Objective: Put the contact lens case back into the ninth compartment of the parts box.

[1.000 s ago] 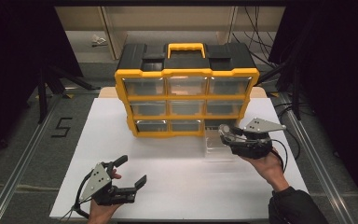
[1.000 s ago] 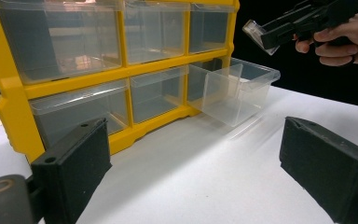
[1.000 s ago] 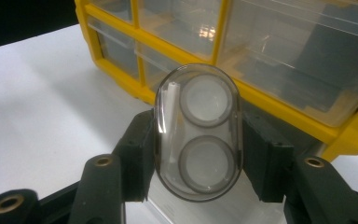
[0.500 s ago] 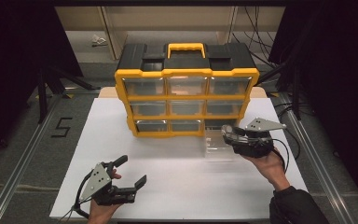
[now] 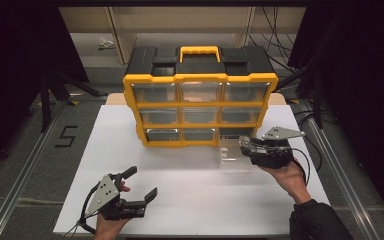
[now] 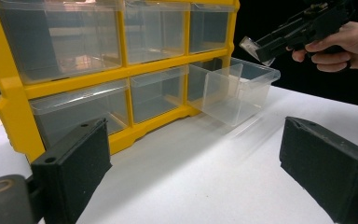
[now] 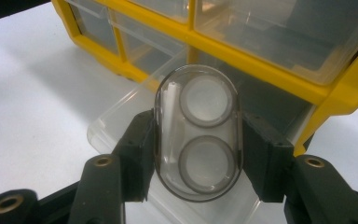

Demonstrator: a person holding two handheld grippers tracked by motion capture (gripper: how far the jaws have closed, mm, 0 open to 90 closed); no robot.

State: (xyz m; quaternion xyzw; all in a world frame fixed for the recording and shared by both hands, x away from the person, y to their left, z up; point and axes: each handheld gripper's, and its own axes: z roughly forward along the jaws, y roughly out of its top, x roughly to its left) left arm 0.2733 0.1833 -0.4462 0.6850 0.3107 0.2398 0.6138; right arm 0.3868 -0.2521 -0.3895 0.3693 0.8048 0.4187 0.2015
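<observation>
A yellow and black drawer organizer [image 5: 200, 100] stands at the back of the white table [image 5: 180, 200]. Its bottom right clear drawer [image 5: 232, 157] is pulled out onto the table. My right gripper [image 5: 243, 146] hovers just above that drawer, shut on a clear oval case [image 7: 196, 130] with two round recesses. In the left gripper view the case [image 6: 251, 45] hangs over the drawer [image 6: 235, 91]. My left gripper [image 5: 141, 182] rests near the front left of the table, open and empty, its pads [image 6: 74, 163] facing the organizer [image 6: 98, 74].
The other organizer drawers [image 5: 155, 92] are pushed in and look empty. Bare white tabletop lies between my two grippers. Dark stands and cables [image 5: 300, 75] flank the table, and a shelf unit [image 5: 180, 25] stands behind the organizer.
My right gripper has drifted slightly to the right with the clear case. The left gripper has stayed still.
</observation>
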